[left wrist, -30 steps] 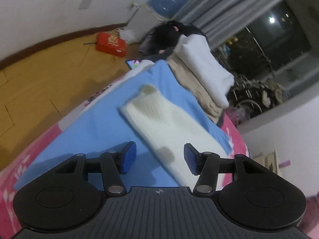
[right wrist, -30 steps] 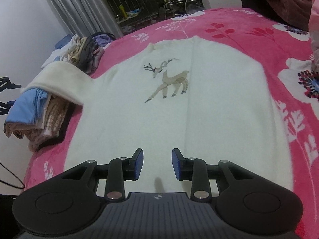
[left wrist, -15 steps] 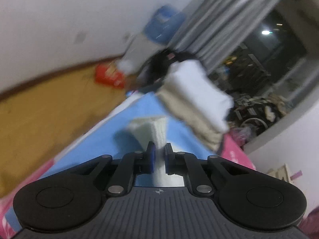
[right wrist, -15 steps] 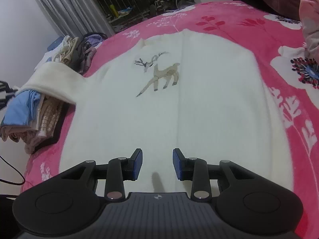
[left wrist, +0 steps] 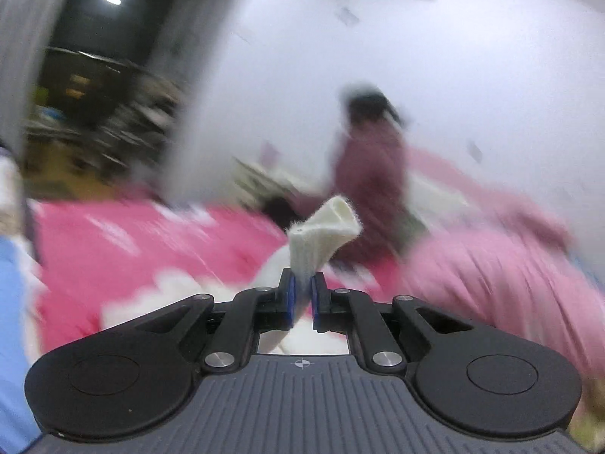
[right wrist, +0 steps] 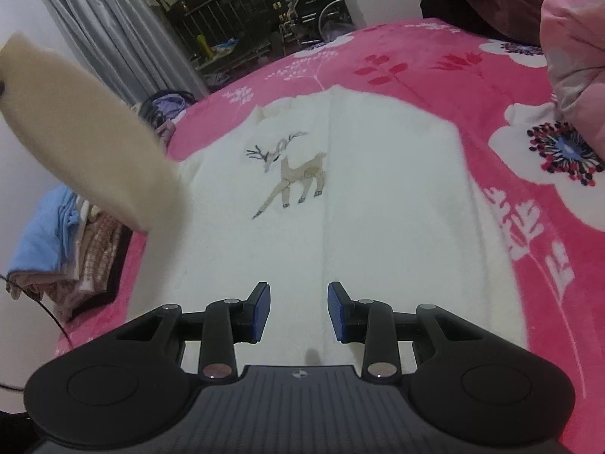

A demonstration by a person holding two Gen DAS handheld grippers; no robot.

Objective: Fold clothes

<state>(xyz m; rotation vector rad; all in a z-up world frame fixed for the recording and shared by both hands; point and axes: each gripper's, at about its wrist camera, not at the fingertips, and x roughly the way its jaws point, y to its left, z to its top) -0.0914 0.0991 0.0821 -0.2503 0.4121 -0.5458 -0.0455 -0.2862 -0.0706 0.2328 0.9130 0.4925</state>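
Note:
A cream sweater (right wrist: 378, 204) with a deer picture lies flat on the pink flowered blanket (right wrist: 472, 75). Its left sleeve (right wrist: 83, 136) is lifted into the air at the left of the right wrist view. In the blurred left wrist view the sleeve cuff (left wrist: 325, 234) sticks out between the blue pads, and my left gripper (left wrist: 301, 295) is shut on it. My right gripper (right wrist: 298, 312) hovers low over the sweater's lower part, jaws apart with only flat cloth below them.
A pile of folded clothes (right wrist: 64, 242), blue on top, sits at the bed's left edge. A pink padded jacket (right wrist: 571, 49) lies at the right. A person in dark red (left wrist: 370, 174) sits beyond the bed. Grey curtains (right wrist: 106, 26) and a dark window lie behind.
My left gripper closed on the sleeve cuff that lay on the blue folded pile, then swung it up and over toward the bed with a roll. The right gripper stayed nearly still.

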